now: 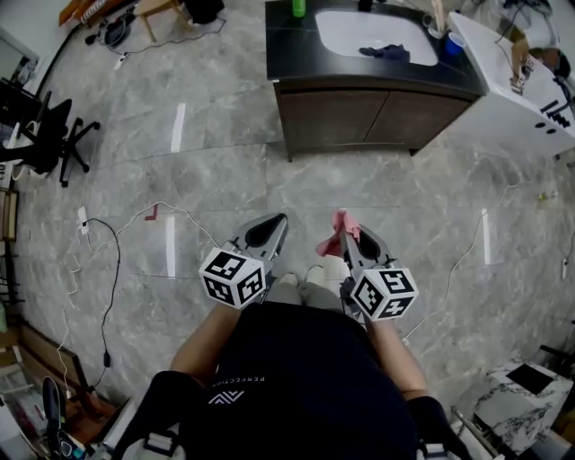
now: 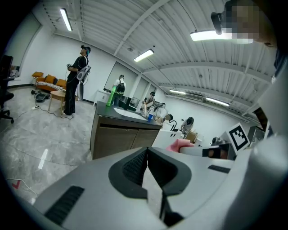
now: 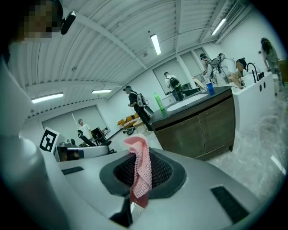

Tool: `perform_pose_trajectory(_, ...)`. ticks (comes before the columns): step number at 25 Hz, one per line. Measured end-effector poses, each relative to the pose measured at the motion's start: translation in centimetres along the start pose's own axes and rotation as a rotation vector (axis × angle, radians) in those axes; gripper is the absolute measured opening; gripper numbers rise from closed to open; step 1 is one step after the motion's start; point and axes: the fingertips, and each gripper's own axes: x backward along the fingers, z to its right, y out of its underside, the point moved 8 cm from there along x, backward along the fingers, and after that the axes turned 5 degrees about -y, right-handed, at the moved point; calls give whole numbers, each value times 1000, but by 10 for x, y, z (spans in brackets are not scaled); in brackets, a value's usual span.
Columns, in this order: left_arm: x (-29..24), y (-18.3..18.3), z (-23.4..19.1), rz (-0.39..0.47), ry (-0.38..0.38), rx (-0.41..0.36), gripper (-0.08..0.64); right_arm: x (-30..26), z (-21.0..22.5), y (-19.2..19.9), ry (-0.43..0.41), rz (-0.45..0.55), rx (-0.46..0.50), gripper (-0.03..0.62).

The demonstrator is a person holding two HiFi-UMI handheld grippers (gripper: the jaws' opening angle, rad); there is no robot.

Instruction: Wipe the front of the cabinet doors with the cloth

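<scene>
Right gripper view: cloth (image 3: 140,170) clamped between fingers (image 3: 164,173); left gripper (image 2: 147,156) fingers together, empty.

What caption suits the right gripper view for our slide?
Right gripper holds a pink cloth, facing the brown cabinet doors.

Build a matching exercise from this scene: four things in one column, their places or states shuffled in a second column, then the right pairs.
1. pink cloth
2. left hand-held gripper
3. green bottle
4. dark rag

A. lying in the sink basin
B. shut, nothing between its jaws
C. clamped in the right hand-held gripper
D. standing on the countertop

Pairs: 1-C, 2-B, 3-D, 4-A
</scene>
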Motion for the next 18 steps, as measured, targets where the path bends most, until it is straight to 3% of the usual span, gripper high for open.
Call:
perform_pose_trajectory(8, -20, -12, -2, 6, -30, -22, 9, -28, 19, -7, -50, -49, 42, 48)
perform_pose_trajectory(18, -68, -28, -47, -4, -31, 2, 9, -92, 40, -31, -56, -92, 92, 48)
